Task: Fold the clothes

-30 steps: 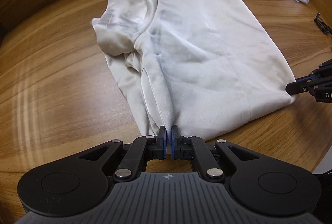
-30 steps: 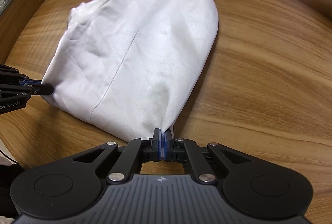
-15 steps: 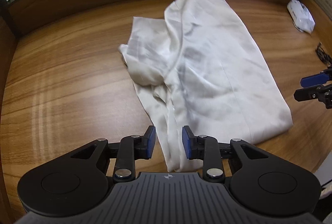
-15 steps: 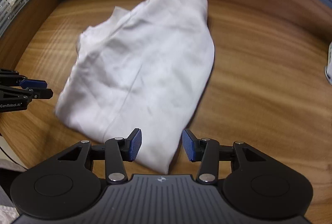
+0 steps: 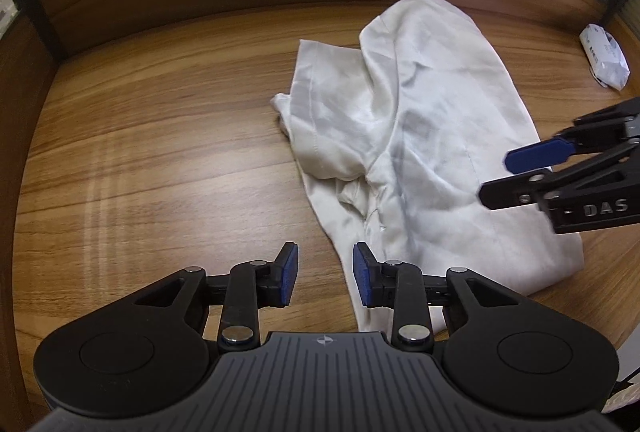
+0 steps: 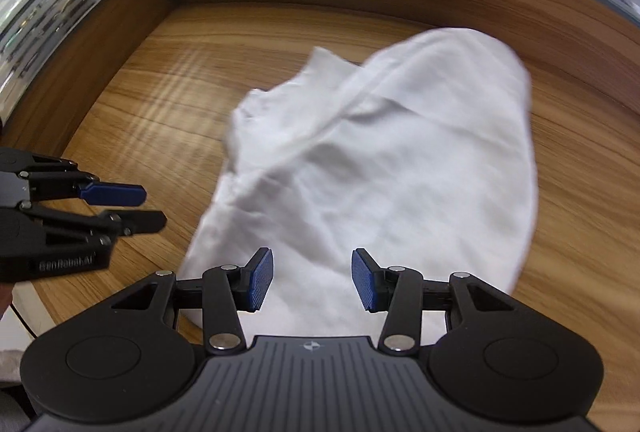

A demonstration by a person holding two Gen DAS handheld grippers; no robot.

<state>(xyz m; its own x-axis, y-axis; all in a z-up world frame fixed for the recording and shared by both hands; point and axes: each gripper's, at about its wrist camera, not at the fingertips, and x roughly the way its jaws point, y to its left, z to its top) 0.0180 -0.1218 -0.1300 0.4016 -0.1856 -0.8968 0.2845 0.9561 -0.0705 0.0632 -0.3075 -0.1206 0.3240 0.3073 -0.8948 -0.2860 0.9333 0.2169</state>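
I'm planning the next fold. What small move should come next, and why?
Probably bring the left gripper toward the loose sleeve: it sticks out crumpled beside the folded white shirt. Both grippers, the right gripper too, have just opened and hold nothing, so either is free.

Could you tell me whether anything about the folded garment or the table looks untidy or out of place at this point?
Yes: the white garment is folded unevenly. A sleeve sticks out crumpled on its left side in the left wrist view, past the smooth folded body. Both tools, left tool and right tool, are open, holding nothing, so the bunching remains.
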